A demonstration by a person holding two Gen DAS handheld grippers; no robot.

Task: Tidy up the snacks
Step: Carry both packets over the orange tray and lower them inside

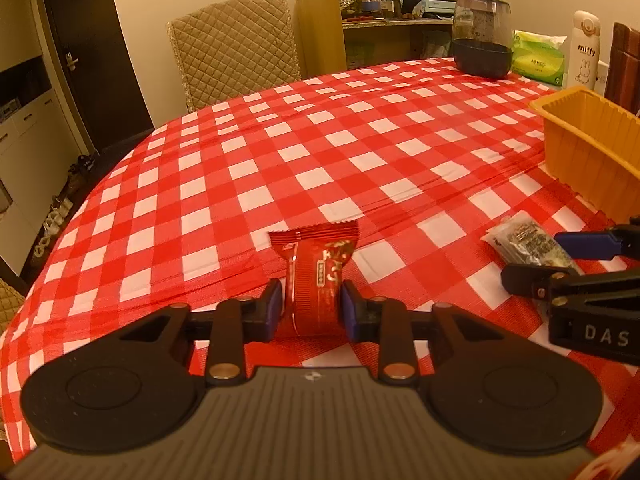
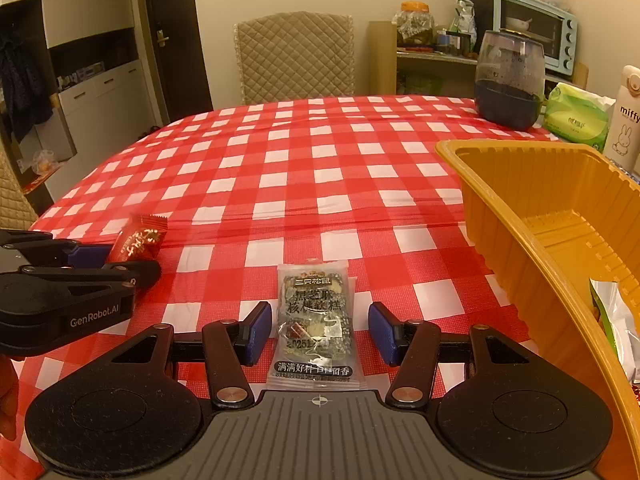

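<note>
A red wrapped snack (image 1: pixel 318 280) lies on the red-and-white checked tablecloth, and my left gripper (image 1: pixel 311 306) is shut on it, both blue pads against its sides. The red snack also shows in the right wrist view (image 2: pixel 136 242). A clear packet of dark sesame cake (image 2: pixel 314 322) lies flat between the pads of my right gripper (image 2: pixel 316 330), which is open with gaps on both sides. The packet also shows in the left wrist view (image 1: pixel 528 242). An orange plastic tray (image 2: pixel 520 216) stands at the right; a few wrapped snacks lie in its near end.
At the table's far right stand a dark glass jar (image 2: pixel 508 80), a green tissue pack (image 2: pixel 576 116) and a white miffy bottle (image 2: pixel 626 120). A quilted chair (image 2: pixel 294 58) is at the far edge. A shelf with a toaster oven (image 2: pixel 536 28) is behind.
</note>
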